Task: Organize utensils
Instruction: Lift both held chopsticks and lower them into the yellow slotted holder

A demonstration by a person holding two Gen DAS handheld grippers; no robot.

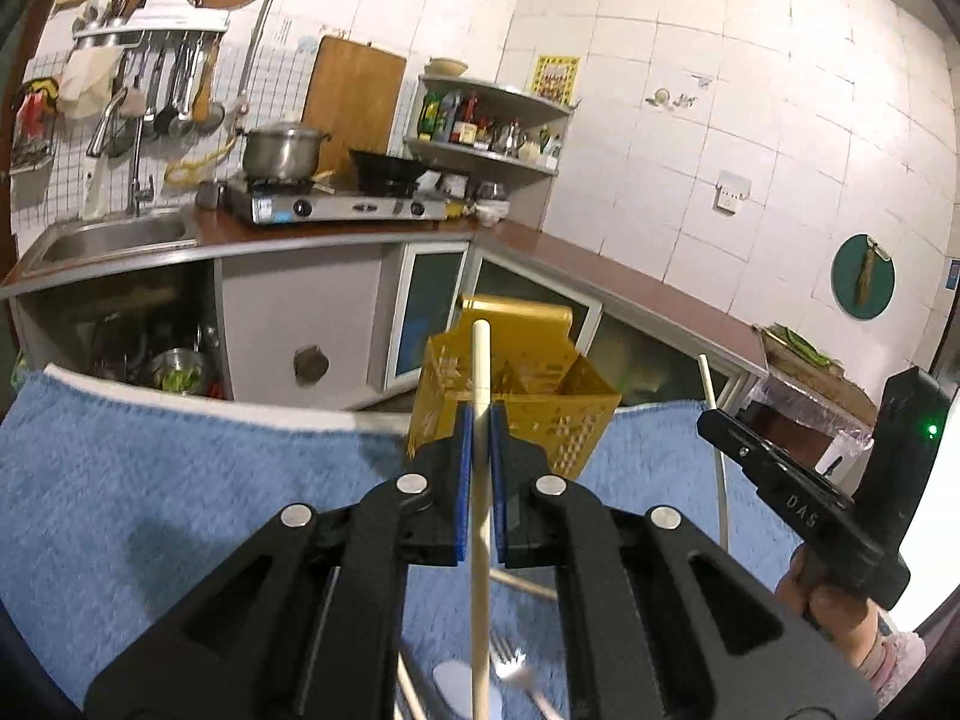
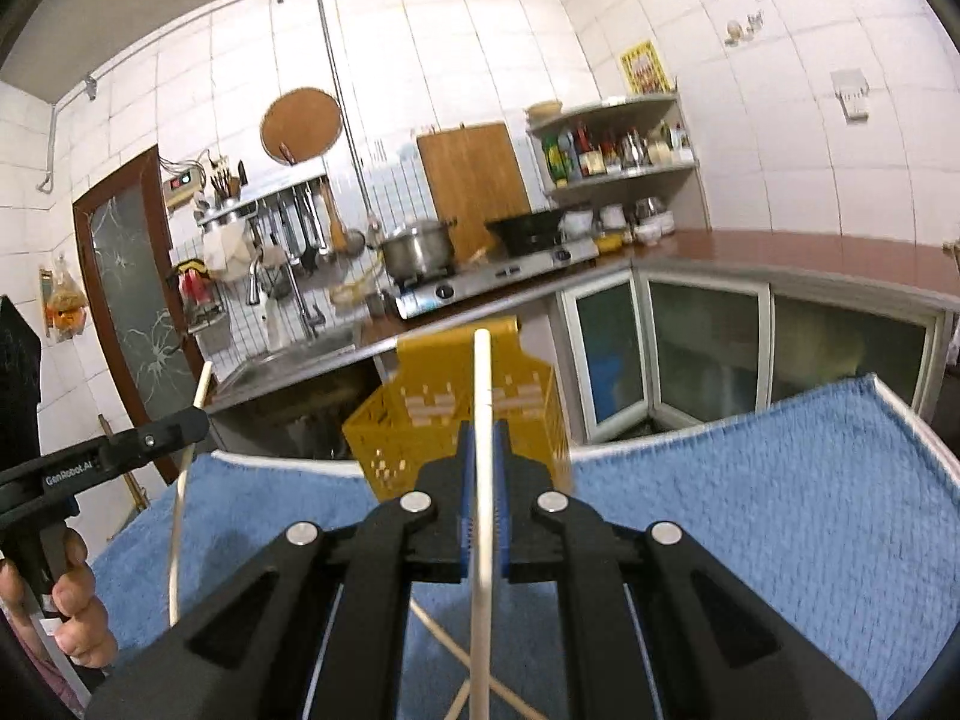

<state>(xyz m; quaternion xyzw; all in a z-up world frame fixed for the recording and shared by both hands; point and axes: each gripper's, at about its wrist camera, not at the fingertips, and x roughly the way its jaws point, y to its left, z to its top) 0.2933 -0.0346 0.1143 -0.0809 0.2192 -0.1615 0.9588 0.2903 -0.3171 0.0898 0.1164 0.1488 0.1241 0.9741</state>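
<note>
The left claw (image 1: 478, 420) fills the bottom of the left wrist view, its blue pads clamped on a pale chopstick (image 1: 480, 540) that stands nearly upright through the frame centre. Below it, at the bottom edge, a fork (image 1: 510, 663) and a spoon (image 1: 459, 681) lie blurred on the blue towel (image 1: 180, 480) covering the surface. Just beyond the claw tips stands the yellow caddy (image 1: 540, 396). At right the right claw (image 1: 711, 420) grips a second chopstick (image 1: 717, 480). In the right wrist view the right claw (image 2: 483, 444) is likewise clamped on its chopstick (image 2: 483, 510), centre frame, with the caddy (image 2: 420, 420) just behind. More chopsticks (image 2: 456, 648) lie crossed on the towel (image 2: 750, 510) below. At left a hand (image 2: 72, 618) holds the left claw (image 2: 195, 420).
</note>
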